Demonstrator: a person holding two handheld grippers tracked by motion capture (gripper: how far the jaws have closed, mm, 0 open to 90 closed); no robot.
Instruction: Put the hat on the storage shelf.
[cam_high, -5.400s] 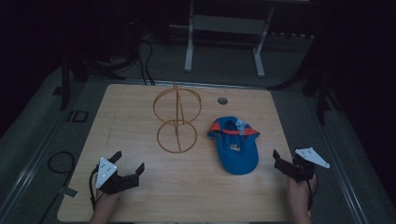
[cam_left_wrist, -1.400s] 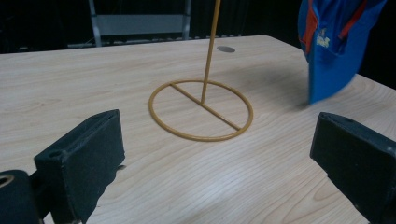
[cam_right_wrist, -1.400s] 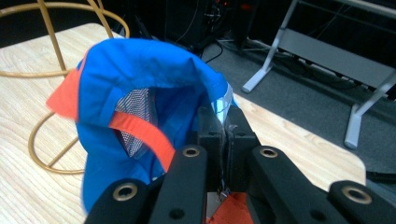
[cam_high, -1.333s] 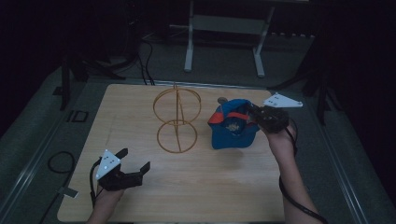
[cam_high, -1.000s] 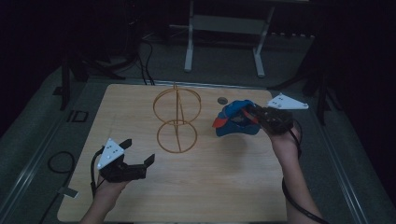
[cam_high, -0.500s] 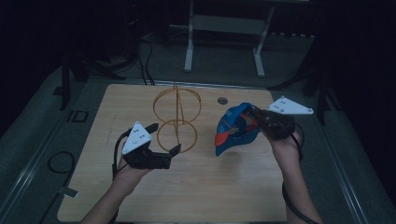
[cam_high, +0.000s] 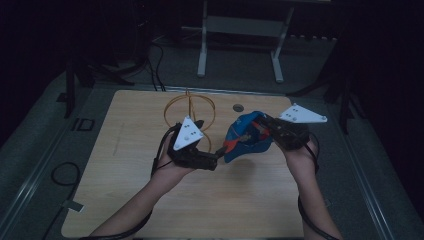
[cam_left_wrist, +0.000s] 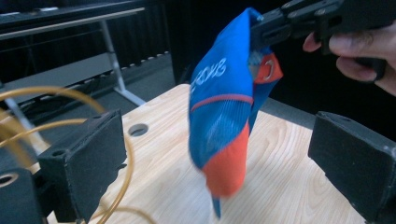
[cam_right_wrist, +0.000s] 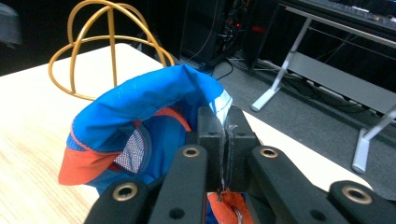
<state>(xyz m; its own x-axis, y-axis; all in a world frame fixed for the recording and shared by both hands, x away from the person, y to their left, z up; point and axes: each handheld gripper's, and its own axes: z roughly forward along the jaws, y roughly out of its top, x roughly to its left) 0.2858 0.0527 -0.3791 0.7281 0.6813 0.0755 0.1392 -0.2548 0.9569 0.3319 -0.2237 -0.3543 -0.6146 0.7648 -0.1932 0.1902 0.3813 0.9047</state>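
A blue cap (cam_high: 246, 141) with an orange brim hangs above the wooden table (cam_high: 125, 150), brim down. My right gripper (cam_high: 264, 125) is shut on the cap's rear edge, and in the right gripper view the jaws (cam_right_wrist: 226, 135) pinch the blue fabric (cam_right_wrist: 140, 109). My left gripper (cam_high: 214, 160) is held up just left of the cap, open. In the left gripper view the cap (cam_left_wrist: 224, 116) hangs between and beyond the wide black jaws, apart from them. A gold wire stand (cam_high: 191, 107) rises behind my left gripper.
A round hole (cam_high: 238, 107) sits in the tabletop near the far edge. Grey metal frame legs (cam_high: 202, 55) stand on the floor behind the table. A cable loop (cam_high: 62, 172) lies on the floor at the left.
My left gripper has risen and moved right from the table's front left to beside the cap. The cap has swung lower, brim down, in the right gripper, which stayed nearly still.
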